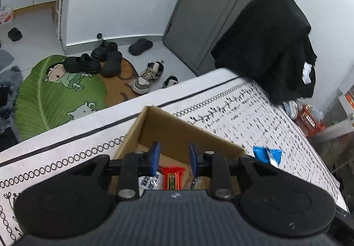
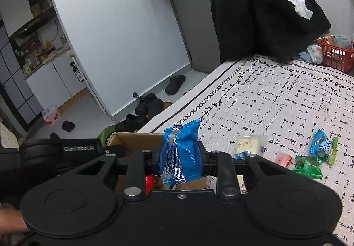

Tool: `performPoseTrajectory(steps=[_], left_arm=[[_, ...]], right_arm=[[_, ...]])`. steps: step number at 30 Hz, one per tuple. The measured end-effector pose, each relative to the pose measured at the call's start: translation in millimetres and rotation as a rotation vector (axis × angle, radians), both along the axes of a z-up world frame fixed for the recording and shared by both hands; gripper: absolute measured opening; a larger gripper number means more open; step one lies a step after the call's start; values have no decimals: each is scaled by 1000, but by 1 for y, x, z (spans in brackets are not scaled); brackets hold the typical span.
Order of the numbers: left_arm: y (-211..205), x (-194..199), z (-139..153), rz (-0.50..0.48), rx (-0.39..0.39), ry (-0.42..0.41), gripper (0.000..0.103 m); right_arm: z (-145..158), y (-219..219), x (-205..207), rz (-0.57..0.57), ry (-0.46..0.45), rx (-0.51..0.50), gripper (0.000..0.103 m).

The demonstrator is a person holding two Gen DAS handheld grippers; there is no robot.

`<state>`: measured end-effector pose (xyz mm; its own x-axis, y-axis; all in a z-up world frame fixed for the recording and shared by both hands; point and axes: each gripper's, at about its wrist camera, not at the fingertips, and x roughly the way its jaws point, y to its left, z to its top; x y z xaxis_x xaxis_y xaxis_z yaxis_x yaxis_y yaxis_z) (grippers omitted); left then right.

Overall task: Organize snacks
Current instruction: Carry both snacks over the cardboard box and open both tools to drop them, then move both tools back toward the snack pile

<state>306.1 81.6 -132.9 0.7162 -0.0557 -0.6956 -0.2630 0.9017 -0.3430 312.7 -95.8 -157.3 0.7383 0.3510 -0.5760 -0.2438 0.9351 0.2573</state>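
Gripping one blue snack packet, right gripper clamped on it, packet upright above rim of one cardboard box. Left gripper empty, blue pads parted, hovering over same box. Inside box: one red packet, one white printed packet. On patterned cloth: roughly five loose packets, one pink, one green.

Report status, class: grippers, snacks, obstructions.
Left gripper open, empty, over box. Right gripper shut on blue packet, beside the box. Red snack already in box; loose snacks on table. Nothing blocking.
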Motion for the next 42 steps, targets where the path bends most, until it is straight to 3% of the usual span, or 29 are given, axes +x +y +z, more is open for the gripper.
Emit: performPoseTrajectory(steps=[7,11,17,26,33,42], left_arm=[[13,-2,0,52,-4,40,37],[9,-5,6,42,15,42,49],[6,-11,12,50,39,65,75],[-14,-24,30,38,115,68,94],[-40,-29,37,14,156,54,103],[-78,-32,45,-31,143,31,103]], right_arm=[[-3,10,9,22,23,31,29],[0,14,8,22,10,15,48],[6,0,3,-27,26,1,48],[21,-39,-6,-102,29,3,57],[25,-64,-12,-113,47,-4,72],[28,-109,-13,-173,48,-2,77]])
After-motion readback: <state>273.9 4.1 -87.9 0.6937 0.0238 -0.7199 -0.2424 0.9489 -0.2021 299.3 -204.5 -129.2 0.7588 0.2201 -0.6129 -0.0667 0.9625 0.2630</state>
